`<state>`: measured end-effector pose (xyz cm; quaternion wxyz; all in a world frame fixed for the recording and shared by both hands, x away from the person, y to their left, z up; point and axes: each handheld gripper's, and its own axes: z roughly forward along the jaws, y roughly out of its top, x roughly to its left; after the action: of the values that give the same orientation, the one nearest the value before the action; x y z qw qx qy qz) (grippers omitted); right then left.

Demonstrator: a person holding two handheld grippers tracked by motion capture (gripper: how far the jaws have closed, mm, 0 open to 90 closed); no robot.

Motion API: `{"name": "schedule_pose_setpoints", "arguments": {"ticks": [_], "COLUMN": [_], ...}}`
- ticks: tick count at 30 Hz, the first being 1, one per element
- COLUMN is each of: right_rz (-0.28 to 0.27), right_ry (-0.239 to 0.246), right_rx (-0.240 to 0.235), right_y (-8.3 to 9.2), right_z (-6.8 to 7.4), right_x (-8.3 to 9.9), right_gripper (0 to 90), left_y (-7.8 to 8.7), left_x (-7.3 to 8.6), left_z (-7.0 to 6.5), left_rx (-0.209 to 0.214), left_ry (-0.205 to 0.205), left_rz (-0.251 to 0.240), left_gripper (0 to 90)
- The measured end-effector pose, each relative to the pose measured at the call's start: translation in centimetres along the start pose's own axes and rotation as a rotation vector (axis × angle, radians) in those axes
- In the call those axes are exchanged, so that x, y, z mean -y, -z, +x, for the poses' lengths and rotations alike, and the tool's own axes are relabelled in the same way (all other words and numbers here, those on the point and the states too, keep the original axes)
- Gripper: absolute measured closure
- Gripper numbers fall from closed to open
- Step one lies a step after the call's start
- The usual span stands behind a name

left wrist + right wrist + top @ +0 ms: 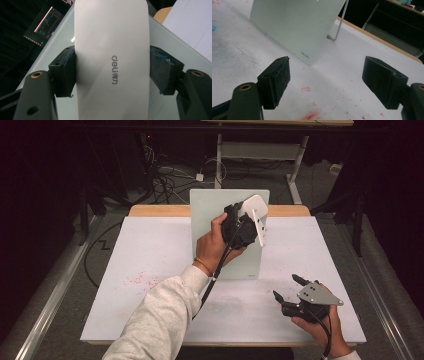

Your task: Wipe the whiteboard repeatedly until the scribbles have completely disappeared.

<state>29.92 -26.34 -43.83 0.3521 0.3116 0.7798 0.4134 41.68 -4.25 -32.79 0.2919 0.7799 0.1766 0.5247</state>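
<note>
A pale green glass board [210, 212] stands leaning back at the far middle of the table. My left gripper [251, 220] is raised in front of the board's upper right part and is shut on a white oblong eraser [254, 207]. In the left gripper view both pads press the eraser's [112, 45] long sides, grey brand lettering faces me, and the board [175, 47] lies close behind. My right gripper [286, 286] rests low near the table's front right, its jaws wide apart with nothing between them [325, 77]. It looks toward the board's [294, 22] lower corner.
A white sheet [150, 250] covers the table, with red marker specks [137, 280] at the left and around the right gripper [312, 115]. A wire stand [339, 27] props the board from behind. Cables [165, 177] and a desk frame are on the floor beyond.
</note>
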Motion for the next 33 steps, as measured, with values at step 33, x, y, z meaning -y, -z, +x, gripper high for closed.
{"name": "schedule_pose_setpoints", "arguments": {"ticks": [33], "right_rz": [0.025], "right_ry": [0.018], "right_rx": [-0.033], "right_y": [-0.4], "right_z": [0.5], "right_x": [0.1], "right_gripper": [23.0], "left_y": [-0.3], "left_x": [3.0], "left_z": [-9.7], "left_rx": [0.062], "left_ry": [-0.129], "left_rz": [0.026], "left_gripper": [29.1]}}
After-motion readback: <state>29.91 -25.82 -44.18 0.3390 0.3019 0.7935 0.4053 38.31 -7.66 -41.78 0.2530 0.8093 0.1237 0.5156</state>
